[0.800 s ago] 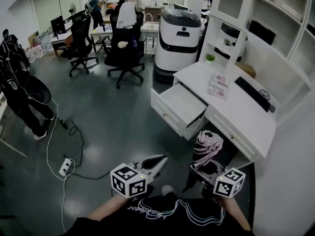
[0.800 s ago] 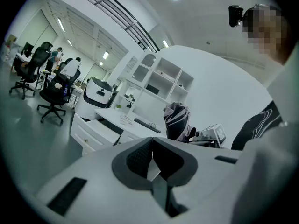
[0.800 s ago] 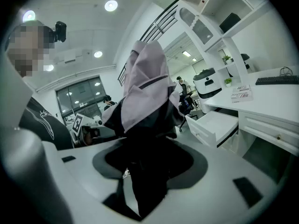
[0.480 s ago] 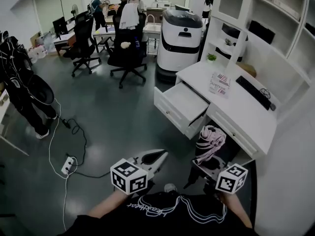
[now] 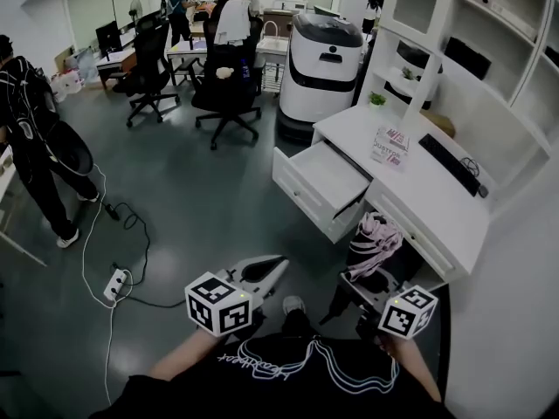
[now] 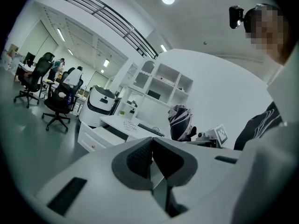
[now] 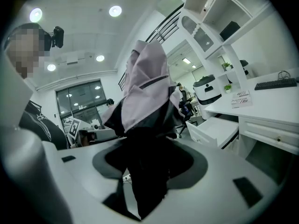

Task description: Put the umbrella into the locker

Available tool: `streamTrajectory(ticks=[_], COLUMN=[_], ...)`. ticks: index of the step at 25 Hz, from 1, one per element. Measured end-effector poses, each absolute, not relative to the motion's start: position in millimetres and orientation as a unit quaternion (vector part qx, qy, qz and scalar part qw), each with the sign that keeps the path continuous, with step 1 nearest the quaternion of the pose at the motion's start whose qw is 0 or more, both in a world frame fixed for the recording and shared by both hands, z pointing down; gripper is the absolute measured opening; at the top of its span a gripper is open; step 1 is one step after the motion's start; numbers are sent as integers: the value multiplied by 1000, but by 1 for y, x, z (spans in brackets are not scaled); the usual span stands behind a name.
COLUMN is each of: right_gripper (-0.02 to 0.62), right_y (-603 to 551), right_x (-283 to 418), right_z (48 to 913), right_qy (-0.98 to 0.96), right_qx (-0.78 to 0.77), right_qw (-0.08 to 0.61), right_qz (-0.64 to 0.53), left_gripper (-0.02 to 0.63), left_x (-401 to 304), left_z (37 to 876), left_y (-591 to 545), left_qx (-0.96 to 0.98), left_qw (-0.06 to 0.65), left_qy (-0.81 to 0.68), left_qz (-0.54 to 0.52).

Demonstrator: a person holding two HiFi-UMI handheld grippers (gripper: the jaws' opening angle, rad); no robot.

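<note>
A folded pink-and-black umbrella [image 5: 377, 236] stands tilted in my right gripper [image 5: 356, 285], whose jaws are shut on its dark lower part. In the right gripper view the umbrella [image 7: 145, 90] fills the middle and rises out of the right gripper [image 7: 148, 164]. It hangs just in front of the white desk [image 5: 437, 199], below and to the right of the open drawer [image 5: 325, 180]. My left gripper [image 5: 278, 269] is at lower centre, shut with nothing in it; in its own view the left gripper [image 6: 150, 158] has its pads touching, and the umbrella [image 6: 181, 122] shows beyond.
A white service robot [image 5: 321, 64] stands behind the desk. Office chairs [image 5: 225, 85] and several people are farther back, and one person [image 5: 31, 138] stands at the left. A power strip [image 5: 116, 284] and cable lie on the floor. Shelves [image 5: 472, 51] rise above the desk, which holds a keyboard [image 5: 449, 165].
Both grippers have drifted slightly forward toward the desk. The umbrella stays in the right gripper and now sits closer to the desk front. The left gripper stays shut.
</note>
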State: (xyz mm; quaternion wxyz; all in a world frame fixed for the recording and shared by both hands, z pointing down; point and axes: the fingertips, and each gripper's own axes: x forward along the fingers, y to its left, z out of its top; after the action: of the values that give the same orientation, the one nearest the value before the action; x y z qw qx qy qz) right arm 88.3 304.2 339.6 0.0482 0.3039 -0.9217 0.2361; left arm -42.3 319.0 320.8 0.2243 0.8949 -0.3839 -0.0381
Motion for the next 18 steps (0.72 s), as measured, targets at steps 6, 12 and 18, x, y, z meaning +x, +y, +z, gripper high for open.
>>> streamTrajectory(ticks=[6, 12, 18], right_gripper=[227, 227, 227], right_y=[276, 226, 156], right_x=[89, 88, 86], right_z=[350, 365, 376], right_qy=[-917, -916, -915], right_qx=[314, 302, 281], right_qw=[46, 57, 69], right_qz=[240, 258, 281], left_gripper=[6, 5, 5], left_x=[-46, -46, -46], left_z=[333, 347, 352], left_y=[296, 251, 181], left_qx=[888, 880, 866], left_qw=[235, 249, 271], left_qy=[-392, -402, -419], left_qz=[-39, -34, -29])
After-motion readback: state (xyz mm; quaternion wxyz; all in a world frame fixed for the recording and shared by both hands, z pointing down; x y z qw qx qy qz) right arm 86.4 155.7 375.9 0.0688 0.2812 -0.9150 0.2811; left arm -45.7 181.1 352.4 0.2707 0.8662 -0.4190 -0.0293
